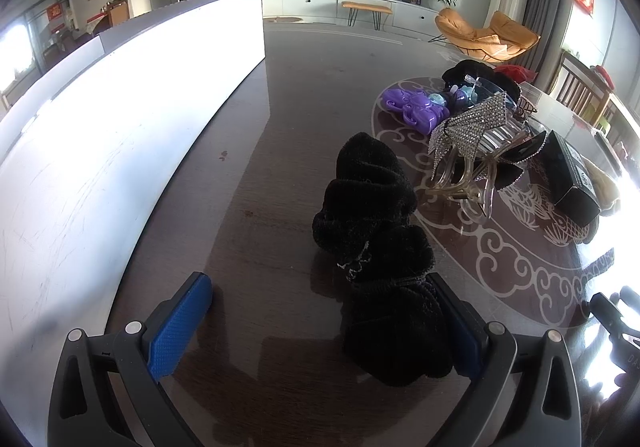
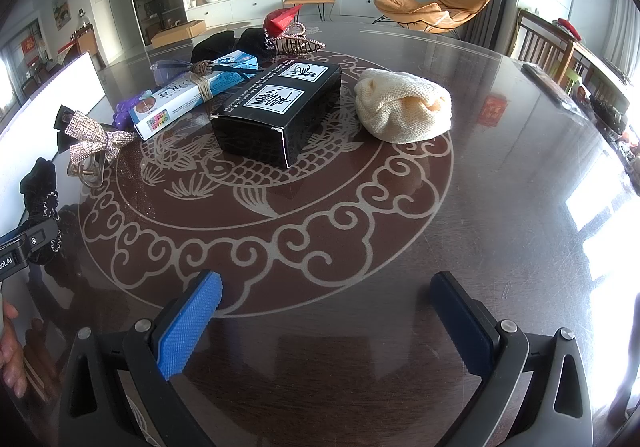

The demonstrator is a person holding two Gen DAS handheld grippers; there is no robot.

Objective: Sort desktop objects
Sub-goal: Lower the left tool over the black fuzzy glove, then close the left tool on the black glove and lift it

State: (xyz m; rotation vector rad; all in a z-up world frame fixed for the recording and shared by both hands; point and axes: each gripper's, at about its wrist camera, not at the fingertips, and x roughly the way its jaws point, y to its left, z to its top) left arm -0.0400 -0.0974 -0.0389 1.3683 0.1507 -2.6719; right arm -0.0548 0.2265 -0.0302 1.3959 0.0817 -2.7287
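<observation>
My left gripper is open, low over the dark round table. A black fuzzy scrunchie lies between its fingers, against the right finger; it also shows at the left edge of the right wrist view. My right gripper is open and empty above the table's patterned centre. Ahead of it lie a black box, a cream knit hat, a blue-white toothpaste box and a rhinestone bow hair clip. The clip also appears in the left wrist view.
A white box stands along the table's left side. A purple toy, glasses, black scrunchies, a claw clip and a red object lie at the far side. Wooden chairs stand to the right.
</observation>
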